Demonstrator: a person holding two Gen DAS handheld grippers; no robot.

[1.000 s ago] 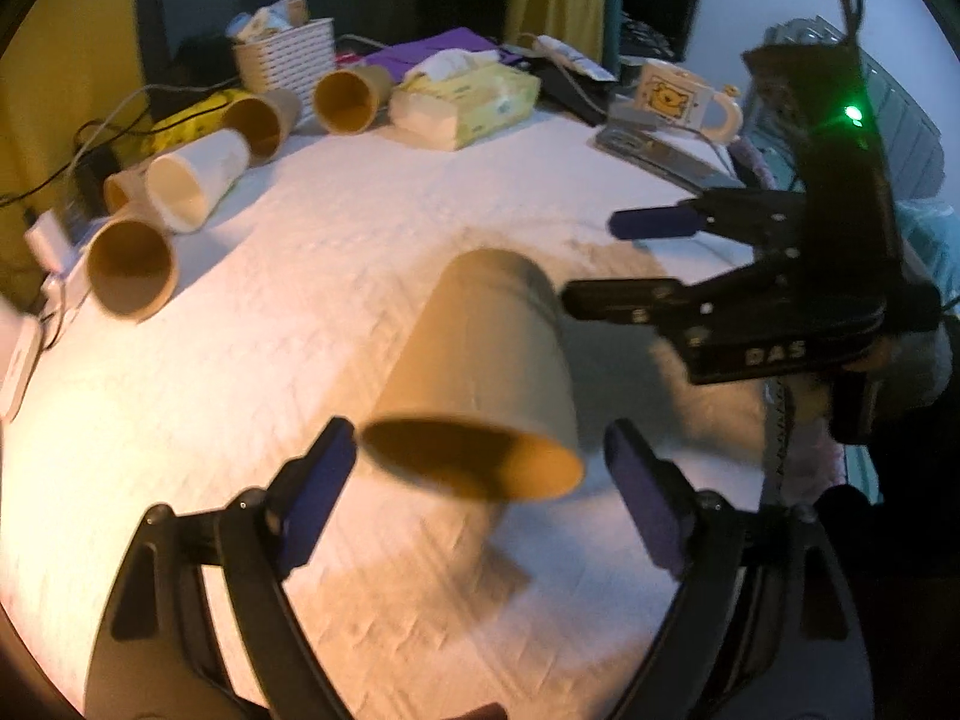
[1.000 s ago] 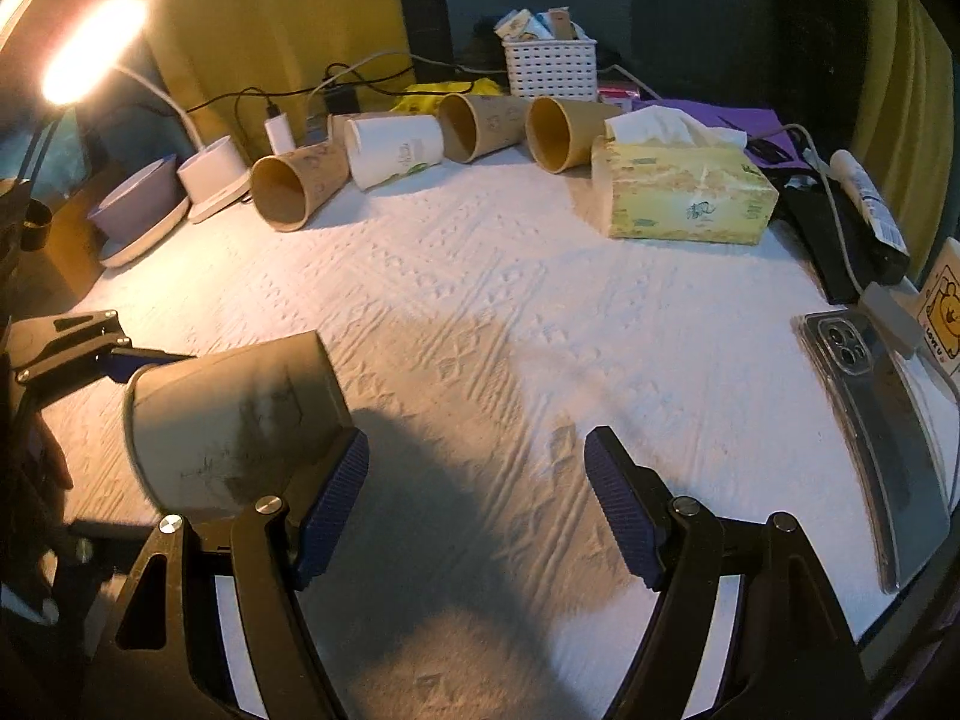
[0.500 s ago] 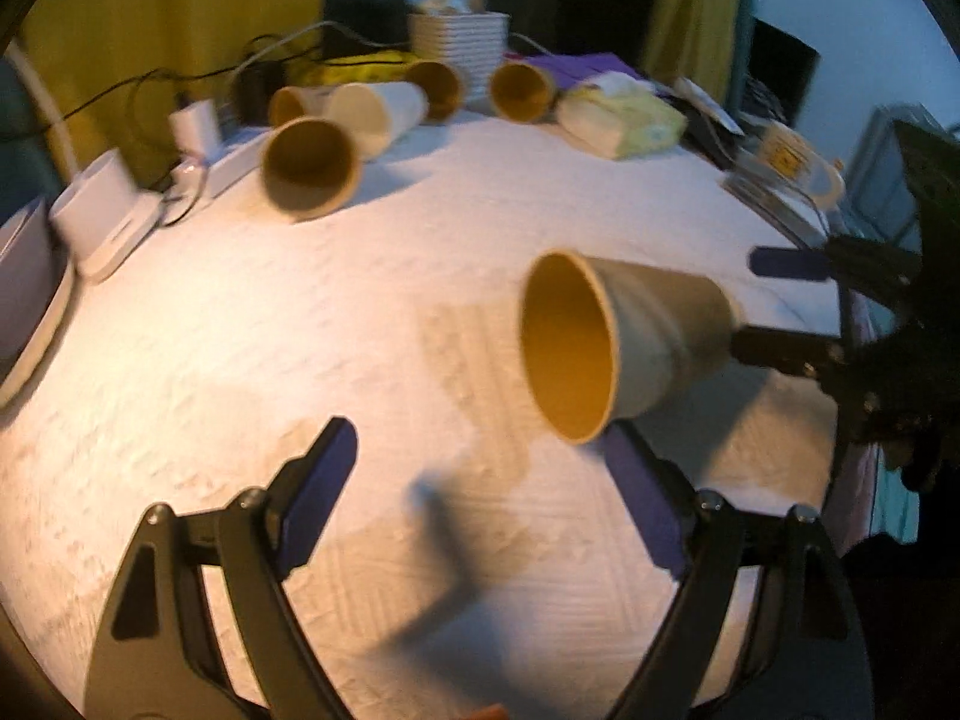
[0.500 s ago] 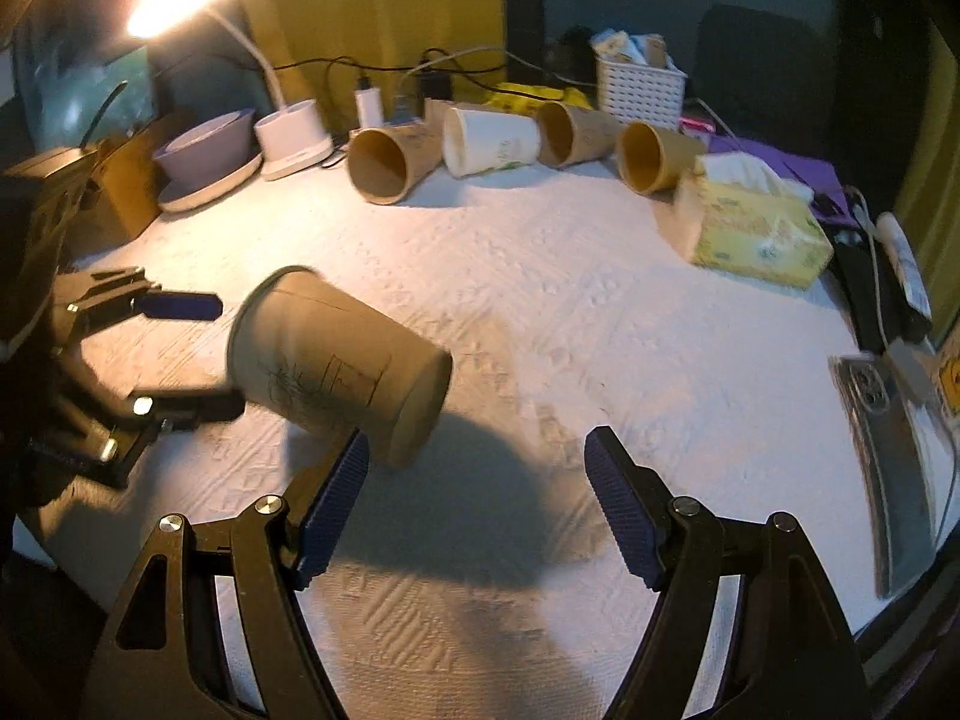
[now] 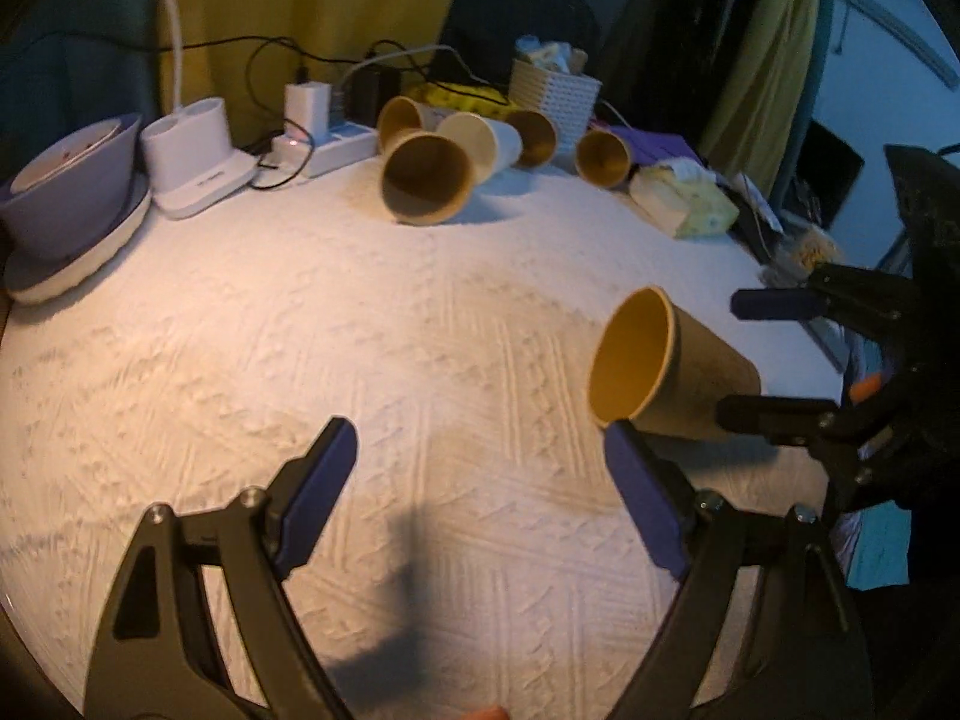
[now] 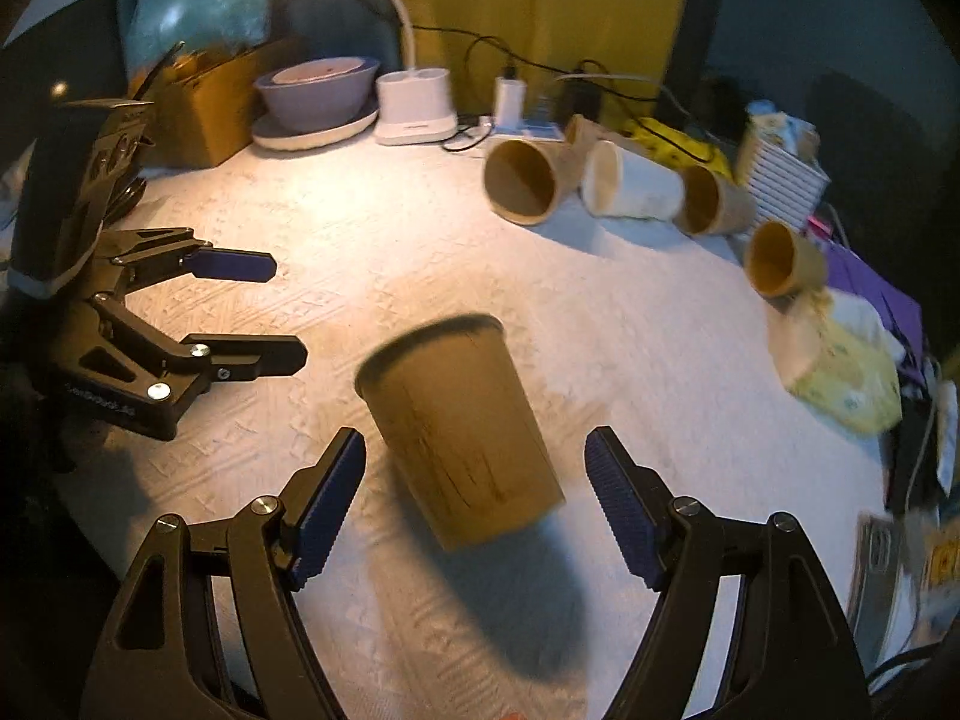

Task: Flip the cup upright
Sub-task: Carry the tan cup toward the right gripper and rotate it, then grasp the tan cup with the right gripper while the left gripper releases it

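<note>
Brown paper cup point(image 6: 459, 429) is tilted, rim up and leaning away, base near the white textured tabletop point(image 6: 630, 324); whether the base touches the cloth cannot be told. It sits between the right gripper point(image 6: 474, 495) pads, apart from both; jaws wide, holding nothing. In the left wrist view the same cup point(image 5: 666, 372) shows its mouth, lying just beyond the left gripper point(image 5: 480, 501), whose jaws are also wide and hold nothing. Right gripper point(image 5: 774, 360) shows at the tabletop's right edge, cup base between its fingers. Left gripper point(image 6: 264, 312) shows near the left edge. Along the far edge: a row of tipped cups point(image 6: 522, 180), bowl point(image 6: 315, 87), basket point(image 6: 780, 171); tissue pack point(image 6: 843, 372) toward the right edge.
</note>
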